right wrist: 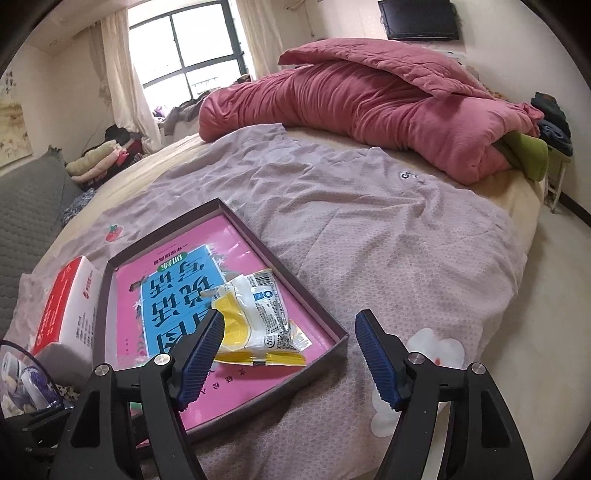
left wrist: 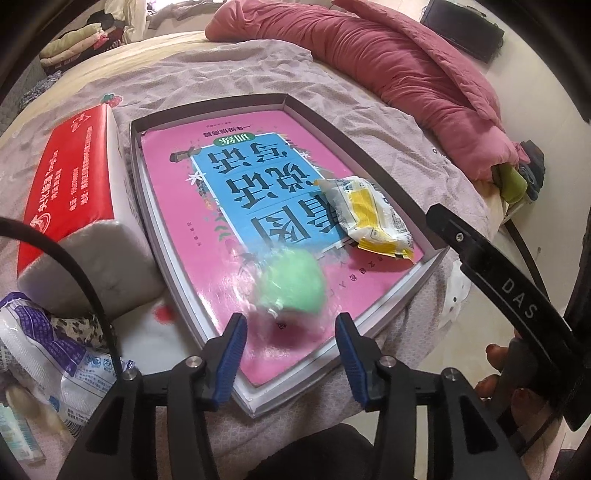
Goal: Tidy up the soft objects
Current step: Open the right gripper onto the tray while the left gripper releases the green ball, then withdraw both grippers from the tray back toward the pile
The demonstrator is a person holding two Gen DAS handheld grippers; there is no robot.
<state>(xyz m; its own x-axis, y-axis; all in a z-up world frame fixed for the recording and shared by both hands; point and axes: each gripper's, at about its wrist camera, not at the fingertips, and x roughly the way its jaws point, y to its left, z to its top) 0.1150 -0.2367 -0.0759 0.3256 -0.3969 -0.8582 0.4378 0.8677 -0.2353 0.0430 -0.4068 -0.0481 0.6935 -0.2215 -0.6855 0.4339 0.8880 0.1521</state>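
— Fingers of the left gripper (left wrist: 291, 334) parted, gripping nothing; blurred green soft ball in clear wrap (left wrist: 291, 286) just beyond, on the pink book (left wrist: 184, 236) in the shallow tray (left wrist: 210, 101).

— Right gripper (right wrist: 290, 341) wide, empty; yellow-and-white crinkly snack packet (right wrist: 255, 317) lies in the tray's near right corner.

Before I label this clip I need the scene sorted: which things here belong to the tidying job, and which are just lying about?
Part of the job:
- shallow box
- yellow-and-white snack packet in it
- blurred green soft item by the left gripper
- white-and-purple packet outside the box
- red tissue pack, possibly

Lying about:
- pink quilt
- folded clothes
- wall TV
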